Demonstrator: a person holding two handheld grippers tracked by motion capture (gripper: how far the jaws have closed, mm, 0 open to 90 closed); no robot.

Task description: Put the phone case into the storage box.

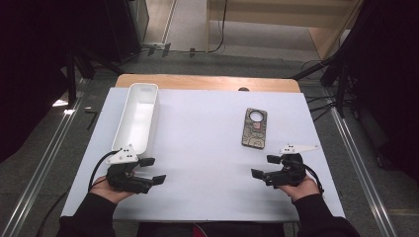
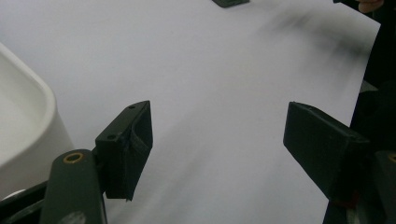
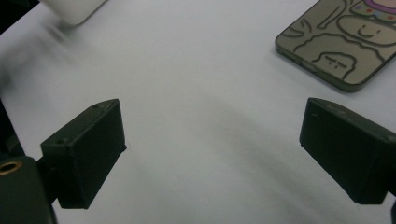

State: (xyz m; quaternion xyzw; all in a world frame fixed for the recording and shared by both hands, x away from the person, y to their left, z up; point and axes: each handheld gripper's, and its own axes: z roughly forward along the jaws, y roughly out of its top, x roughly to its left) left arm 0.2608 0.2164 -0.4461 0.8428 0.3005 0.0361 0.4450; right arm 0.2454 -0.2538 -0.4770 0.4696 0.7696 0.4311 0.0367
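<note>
White and matte, a smooth sheet (image 1: 207, 148) covers nearly the whole tabletop, with a strip of pale wood (image 1: 207, 81) showing along the far edge. On the left side of it stands a long white tray (image 1: 140, 118), a narrow plastic trough with rounded corners and tall smooth walls, running away from the person; its near end sits just beside the left gripper (image 1: 152, 171). That gripper is black and blocky, held in a hand with a dark sleeve, a grey three-cornered plate on top and a cable looping off its back; its 2 jaws stand wide apart with nothing between them, pointing toward the middle of the table. In the left gripper view the jaw pads are flat dark rectangular blocks over bare white sheet, and the tray's curved corner bulges in at the left edge. Across the table the right gripper (image 1: 264, 166) mirrors it, also gaping wide and empty, pointing inward, just above or on the sheet; I cannot tell which. Lying flat on the sheet just beyond it is a phone case (image 1: 255, 128), a slim rounded rectangle in olive-brown with a round camera cut-out at its far end and line-drawn cartoon figures on its back. In the right gripper view its glossy edge and drawn faces show at the upper right, apart from both jaws.
</note>
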